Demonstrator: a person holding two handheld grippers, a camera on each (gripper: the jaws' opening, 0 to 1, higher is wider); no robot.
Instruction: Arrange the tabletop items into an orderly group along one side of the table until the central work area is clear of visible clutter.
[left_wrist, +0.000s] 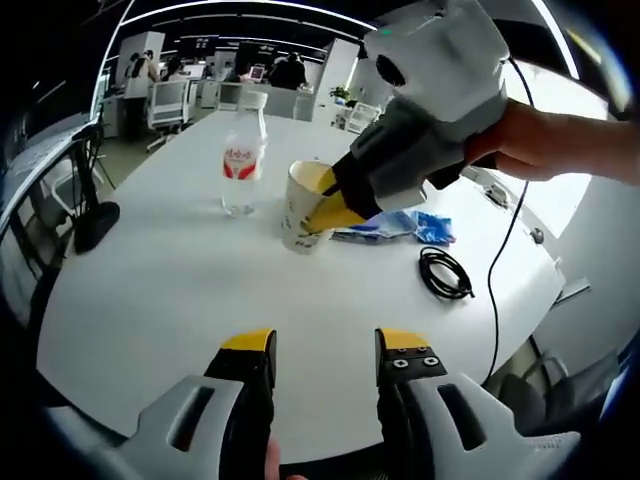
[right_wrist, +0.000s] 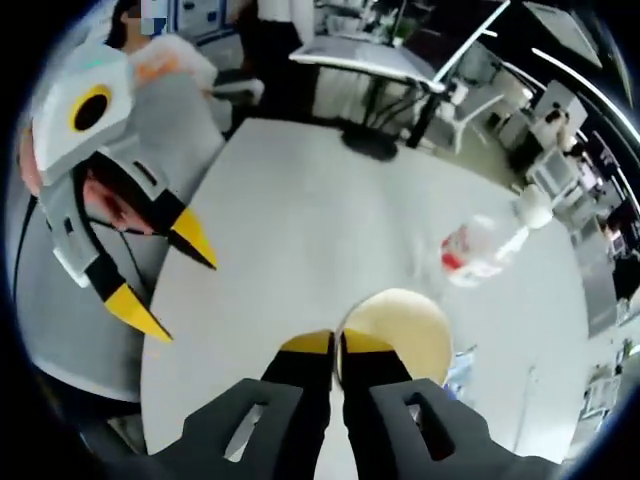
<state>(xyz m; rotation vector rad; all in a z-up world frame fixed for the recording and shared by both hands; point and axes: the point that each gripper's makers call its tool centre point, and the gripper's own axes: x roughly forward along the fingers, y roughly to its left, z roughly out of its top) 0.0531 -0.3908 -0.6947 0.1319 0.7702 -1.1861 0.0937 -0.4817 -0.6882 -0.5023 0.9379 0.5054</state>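
Note:
A paper cup (left_wrist: 298, 222) with a yellow inside stands upright near the middle of the white table (left_wrist: 180, 290). My right gripper (left_wrist: 330, 205) reaches in from the upper right and is shut on the cup's rim. In the right gripper view its jaws (right_wrist: 337, 345) pinch the near rim of the cup (right_wrist: 412, 335). Left of the cup stands a clear water bottle (left_wrist: 242, 160) with a red label, also seen blurred as the bottle (right_wrist: 480, 245). My left gripper (left_wrist: 327, 345) hangs open over the near table edge, holding nothing; in the right gripper view the left gripper (right_wrist: 165, 275) sits at the left.
Blue packets (left_wrist: 405, 226) lie just right of the cup. A coiled black cable (left_wrist: 445, 272) rests nearer the right edge, its cord running up and off the table. A dark object (left_wrist: 95, 225) sits at the left edge. Office chairs and desks stand beyond.

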